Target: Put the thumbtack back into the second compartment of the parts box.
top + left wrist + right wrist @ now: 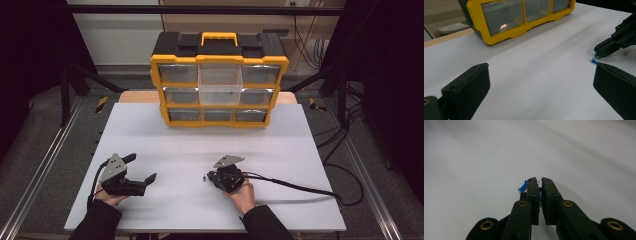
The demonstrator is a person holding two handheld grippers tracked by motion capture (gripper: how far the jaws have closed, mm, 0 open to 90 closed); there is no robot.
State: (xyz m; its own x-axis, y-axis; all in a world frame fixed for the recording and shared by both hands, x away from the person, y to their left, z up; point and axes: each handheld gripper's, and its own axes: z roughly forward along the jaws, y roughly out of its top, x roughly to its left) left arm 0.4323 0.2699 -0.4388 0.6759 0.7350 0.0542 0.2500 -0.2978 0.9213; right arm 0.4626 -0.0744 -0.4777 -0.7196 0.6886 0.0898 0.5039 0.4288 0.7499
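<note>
- Your right gripper (pixel 539 182): jaws nearly together, pinching a blue pushpin (pixel 540 189) on the white table (pixel 280 150).
- A second blue pushpin (pixel 522 186) lies just beside that jaw's tip.
- Your left gripper (pixel 142 167): jaws wide apart, nothing between them, resting well apart.

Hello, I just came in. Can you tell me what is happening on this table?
A person holds a gripper in each hand at a white table. The right gripper is shut on a small blue pushpin; a second blue pushpin lies on the table beside it. The left gripper rests open nearby, holding nothing. At the far side stands a yellow and black drawer organizer, its top middle drawer pulled out.
</note>
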